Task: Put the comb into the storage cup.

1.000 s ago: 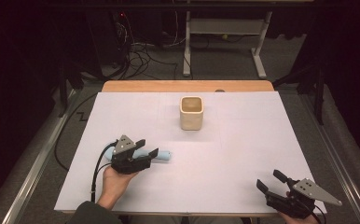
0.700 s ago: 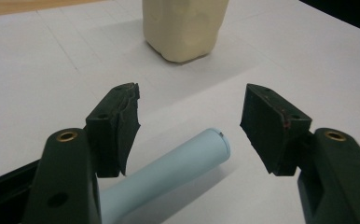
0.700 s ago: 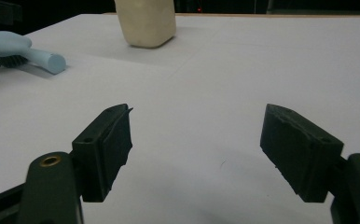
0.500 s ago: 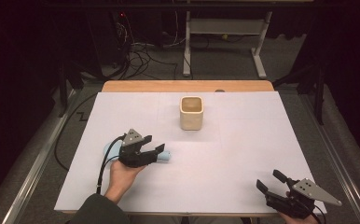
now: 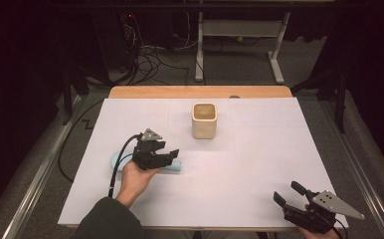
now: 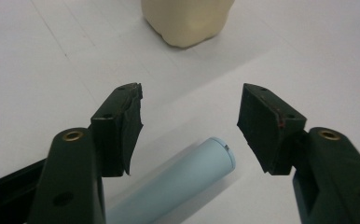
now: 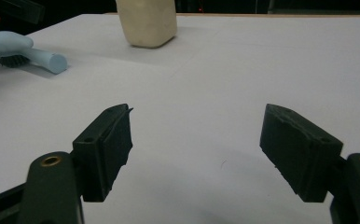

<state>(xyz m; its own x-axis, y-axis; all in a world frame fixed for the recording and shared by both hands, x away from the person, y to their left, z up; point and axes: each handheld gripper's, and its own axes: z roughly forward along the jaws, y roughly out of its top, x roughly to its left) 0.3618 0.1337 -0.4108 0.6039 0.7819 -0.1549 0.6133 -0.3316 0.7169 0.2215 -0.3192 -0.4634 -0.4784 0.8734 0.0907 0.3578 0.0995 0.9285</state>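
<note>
A light blue hairbrush point(image 5: 116, 160) lies on the white table, its handle end point(image 6: 187, 177) pointing right. My left gripper point(image 5: 172, 156) hovers over that handle. Its jaws have just been closing, but they stand apart point(image 6: 190, 119) with the handle below and between them, untouched. A cream square cup point(image 5: 204, 120) stands upright beyond, toward the table's middle back. My right gripper point(image 5: 286, 191) rests open near the front right edge, nothing between its jaws point(image 7: 197, 140). From there the brush point(image 7: 10, 46) and cup point(image 7: 146, 21) sit far off to the left.
White sheet point(image 5: 259, 164) covers the table, with a wooden strip point(image 5: 200, 91) along the far edge. Dark floor, cables point(image 5: 150, 55) and a white stand point(image 5: 240, 30) lie beyond. The left gripper's cable point(image 5: 118, 162) loops over the table's left part.
My left gripper has moved right and a little up along the brush, uncovering the brush head at its left. The brush, the cup and my right gripper have stayed put.
</note>
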